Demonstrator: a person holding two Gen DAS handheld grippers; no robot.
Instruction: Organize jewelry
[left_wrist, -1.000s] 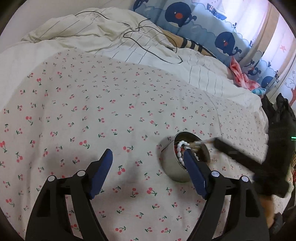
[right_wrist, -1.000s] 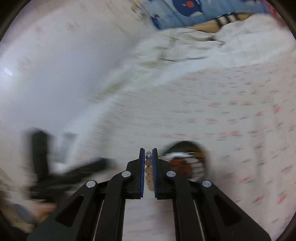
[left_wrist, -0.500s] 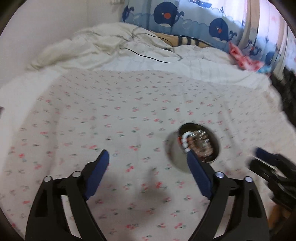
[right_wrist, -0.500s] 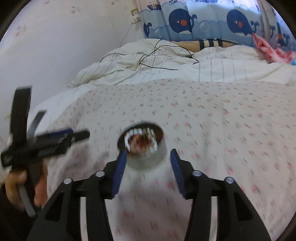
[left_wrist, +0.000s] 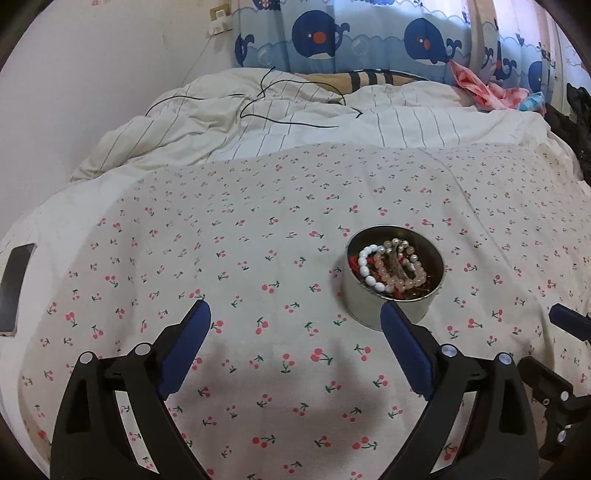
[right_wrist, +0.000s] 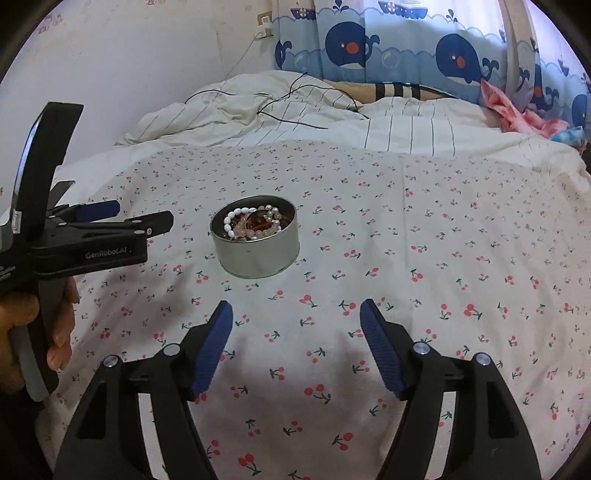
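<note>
Cherry-print bed sheet (right_wrist: 406, 258) fills both views, a round silver metal tin (right_wrist: 258, 254) of beaded bracelets (right_wrist: 251, 223) sitting left of centre in the right view, left tool (left_wrist: 295, 332) and right tool (right_wrist: 295, 332) spread apart, empty; soft bedding could tip it if nudged.

The left gripper's finger (left_wrist: 400, 334) hid part of the tin's (left_wrist: 384, 310) wall; a dark phone (left_wrist: 13, 284) was cut off at the edge.
</note>
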